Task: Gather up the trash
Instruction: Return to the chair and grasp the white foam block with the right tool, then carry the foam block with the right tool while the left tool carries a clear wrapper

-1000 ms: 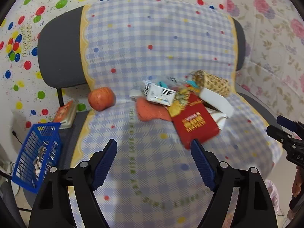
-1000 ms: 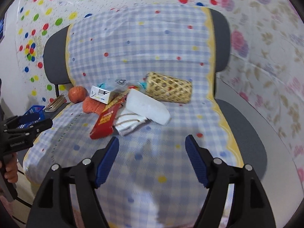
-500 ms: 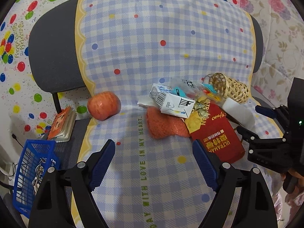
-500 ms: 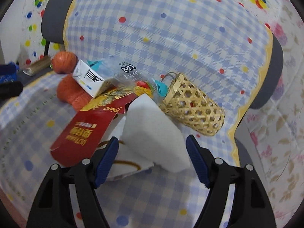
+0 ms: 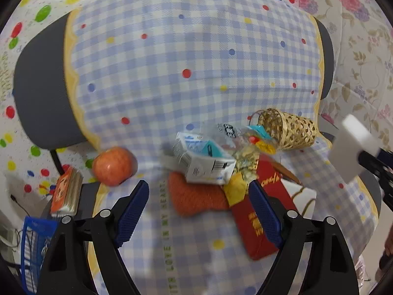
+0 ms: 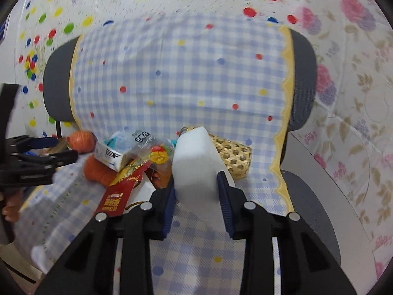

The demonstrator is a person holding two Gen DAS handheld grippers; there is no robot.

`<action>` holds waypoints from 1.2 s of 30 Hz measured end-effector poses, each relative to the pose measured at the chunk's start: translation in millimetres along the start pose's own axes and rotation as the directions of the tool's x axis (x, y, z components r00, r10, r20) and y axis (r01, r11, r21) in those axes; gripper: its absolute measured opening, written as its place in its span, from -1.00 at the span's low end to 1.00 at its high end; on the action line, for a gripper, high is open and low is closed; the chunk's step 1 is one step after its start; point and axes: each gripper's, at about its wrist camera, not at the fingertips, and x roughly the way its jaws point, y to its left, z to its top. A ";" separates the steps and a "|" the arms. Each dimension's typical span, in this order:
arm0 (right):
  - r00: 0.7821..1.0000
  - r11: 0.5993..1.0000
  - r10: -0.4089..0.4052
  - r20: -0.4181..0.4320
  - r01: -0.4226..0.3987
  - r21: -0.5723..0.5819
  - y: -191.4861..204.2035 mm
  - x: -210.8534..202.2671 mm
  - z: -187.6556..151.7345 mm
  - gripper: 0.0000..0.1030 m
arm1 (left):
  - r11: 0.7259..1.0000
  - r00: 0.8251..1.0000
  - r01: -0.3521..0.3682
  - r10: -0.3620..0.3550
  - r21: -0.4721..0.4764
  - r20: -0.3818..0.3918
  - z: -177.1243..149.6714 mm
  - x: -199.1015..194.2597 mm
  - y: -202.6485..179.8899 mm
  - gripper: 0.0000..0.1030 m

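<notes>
My right tongs (image 6: 196,191) clamp a plain white rectangular foam block (image 6: 195,162), smooth and unmarked. Its long axis runs away from me, far end tilted up toward the chair back. Half a second ago it lay on the checked blue-and-white chair cover (image 6: 196,243) among the litter; now it is lifted clear. My left tongs (image 5: 199,209) hang wide apart above a red paper packet (image 5: 255,221) and white milk carton (image 5: 203,164).

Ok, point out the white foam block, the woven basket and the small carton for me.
white foam block (image 6: 196,162): right wrist view, front face above the pads.
woven basket (image 5: 287,129): left wrist view, middle of its side wall.
small carton (image 5: 203,162): left wrist view, top panel.
</notes>
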 end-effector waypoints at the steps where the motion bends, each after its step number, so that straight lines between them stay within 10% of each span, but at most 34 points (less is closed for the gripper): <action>1: 1.000 1.000 0.005 0.005 -0.005 0.010 -1.8 -3.2 -0.4 -0.36 | 1.000 1.000 0.011 -0.011 0.001 -0.005 5.4 5.9 -1.1 0.54; 14: 1.000 0.993 0.027 -0.015 -0.026 0.117 -27.6 1.7 -12.4 -0.36 | 0.980 0.954 0.182 -0.196 -0.081 -0.227 63.0 120.5 6.4 0.23; 18: 0.999 0.991 0.031 -0.020 -0.028 0.134 -29.9 5.4 -15.1 -0.36 | 0.958 0.920 0.250 -0.281 -0.141 -0.272 64.2 139.8 8.5 -0.06; 20: 0.999 0.990 0.035 -0.018 -0.032 0.138 -29.2 3.9 -15.3 -0.36 | 0.952 0.917 0.264 -0.298 -0.158 -0.264 64.8 139.1 9.9 -0.54; 23: 0.999 0.990 0.040 0.007 -0.040 0.138 -26.5 -6.2 -13.3 -0.36 | 0.948 0.931 0.283 -0.308 -0.148 -0.197 65.5 119.4 9.5 -0.93; 29: 0.996 0.988 0.065 0.066 -0.073 0.134 -16.1 -37.2 -10.2 -0.36 | 0.965 0.963 0.259 -0.256 -0.031 0.081 55.6 10.2 1.1 -1.00; 36: 0.988 0.982 0.101 0.115 -0.118 0.150 -3.0 -73.9 -18.7 -0.36 | 0.977 0.944 0.207 -0.211 0.043 0.252 15.0 -89.9 -5.7 -1.00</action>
